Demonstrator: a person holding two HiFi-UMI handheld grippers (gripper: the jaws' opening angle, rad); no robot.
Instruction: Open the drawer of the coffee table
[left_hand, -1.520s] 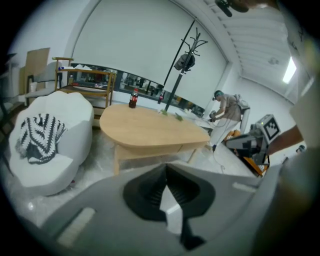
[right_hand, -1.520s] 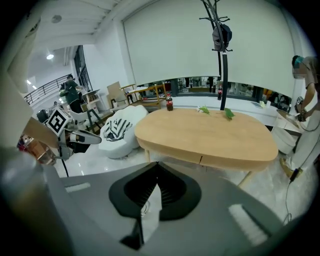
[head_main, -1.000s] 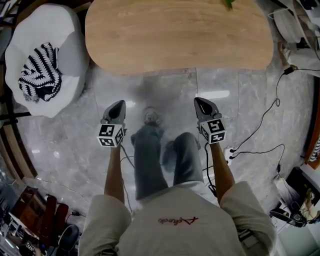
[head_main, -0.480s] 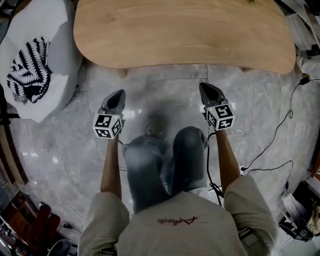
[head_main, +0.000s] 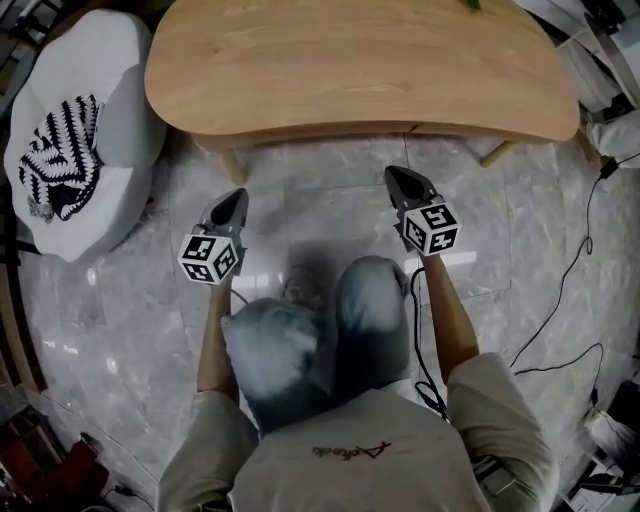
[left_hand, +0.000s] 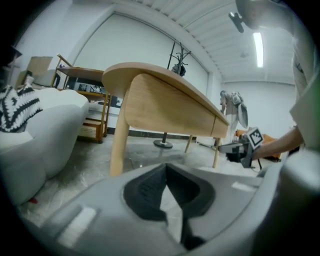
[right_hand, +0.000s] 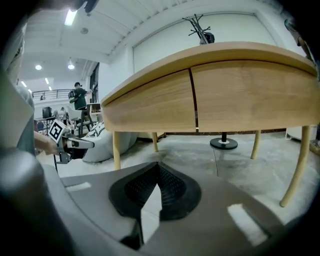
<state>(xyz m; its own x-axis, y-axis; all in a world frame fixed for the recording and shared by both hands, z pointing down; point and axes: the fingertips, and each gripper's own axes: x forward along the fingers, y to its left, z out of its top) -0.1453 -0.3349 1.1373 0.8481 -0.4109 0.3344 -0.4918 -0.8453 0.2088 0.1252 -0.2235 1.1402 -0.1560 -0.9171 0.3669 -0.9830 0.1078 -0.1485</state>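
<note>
The wooden coffee table (head_main: 360, 65) fills the top of the head view, its front apron and two legs showing. In the right gripper view the apron has two front panels (right_hand: 150, 106) (right_hand: 250, 95) split by a vertical seam; I see no handle. My left gripper (head_main: 234, 197) is shut and empty, low over the floor, short of the table's left leg (head_main: 232, 165). My right gripper (head_main: 396, 176) is shut and empty, just in front of the apron's middle. Each gripper view shows its own jaws closed (left_hand: 167, 170) (right_hand: 159, 169) and the other gripper (left_hand: 240, 147) (right_hand: 75, 142) off to the side.
A white pouf (head_main: 110, 150) with a black-and-white striped cloth (head_main: 60, 155) stands left of the table. Cables (head_main: 580, 250) trail over the marble floor at the right. The person's knees (head_main: 330, 320) are between the arms. A coat stand's base (right_hand: 223, 144) lies beyond the table.
The person has crouched and both grippers have sunk toward the floor. The table's front apron and legs have come into the head view.
</note>
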